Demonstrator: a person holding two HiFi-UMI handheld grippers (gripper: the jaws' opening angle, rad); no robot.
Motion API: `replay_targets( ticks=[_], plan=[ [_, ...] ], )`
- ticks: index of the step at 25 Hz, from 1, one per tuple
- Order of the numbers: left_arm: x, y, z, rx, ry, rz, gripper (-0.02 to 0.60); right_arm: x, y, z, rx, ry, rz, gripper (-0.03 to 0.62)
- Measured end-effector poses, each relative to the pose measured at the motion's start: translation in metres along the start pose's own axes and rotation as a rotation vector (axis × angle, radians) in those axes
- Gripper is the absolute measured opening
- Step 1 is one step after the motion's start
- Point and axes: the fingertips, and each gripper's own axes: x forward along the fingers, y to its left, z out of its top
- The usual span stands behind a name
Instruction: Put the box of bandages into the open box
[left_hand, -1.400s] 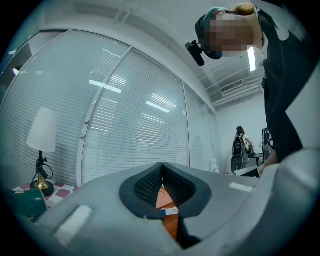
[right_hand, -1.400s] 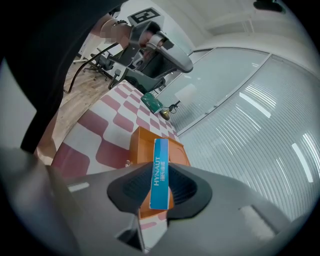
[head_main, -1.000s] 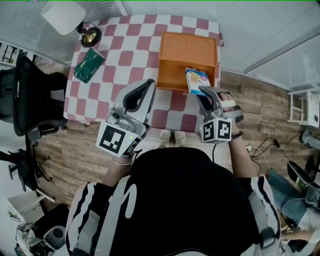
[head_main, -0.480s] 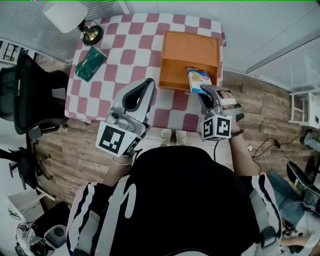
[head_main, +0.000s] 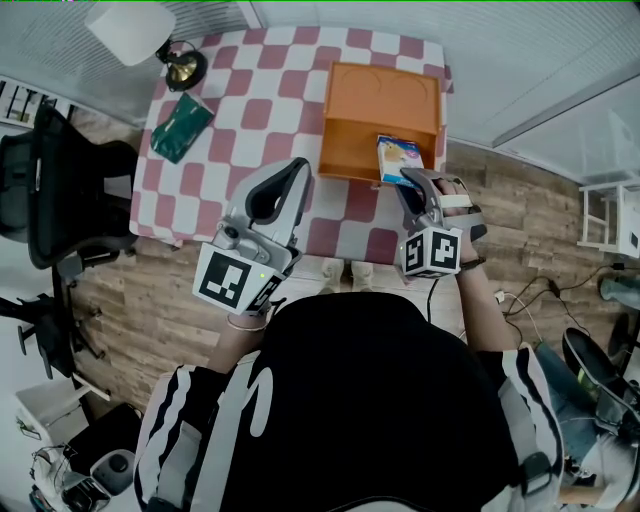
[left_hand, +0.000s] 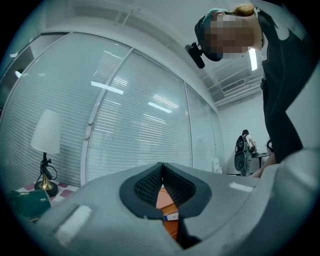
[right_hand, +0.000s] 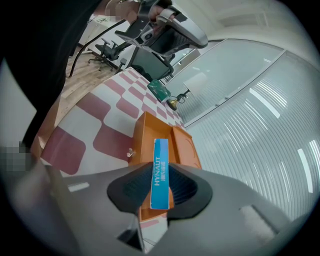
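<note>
Right gripper view: the right hand-held gripper (right_hand: 160, 192) is clamped on the box of bandages (right_hand: 160, 172), whose narrow blue edge faces the camera; the box of bandages juts out over the orange open box (right_hand: 150, 132) on the checked bench (right_hand: 100, 125); in the head view it hangs at the open box's near right corner; the left hand-held gripper (head_main: 297, 170) is over the bench's near edge, well apart from the open box, its jaws together on nothing.
</note>
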Motion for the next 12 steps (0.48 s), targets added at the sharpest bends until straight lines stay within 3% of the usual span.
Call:
replay_targets(
  ticks=[12],
  plan=[
    [-0.002, 0.005, 0.001, -0.005, -0.004, 0.014, 0.000, 0.011, -0.001, -0.005, -0.013, 0.007, -0.001, 0.086]
  ],
)
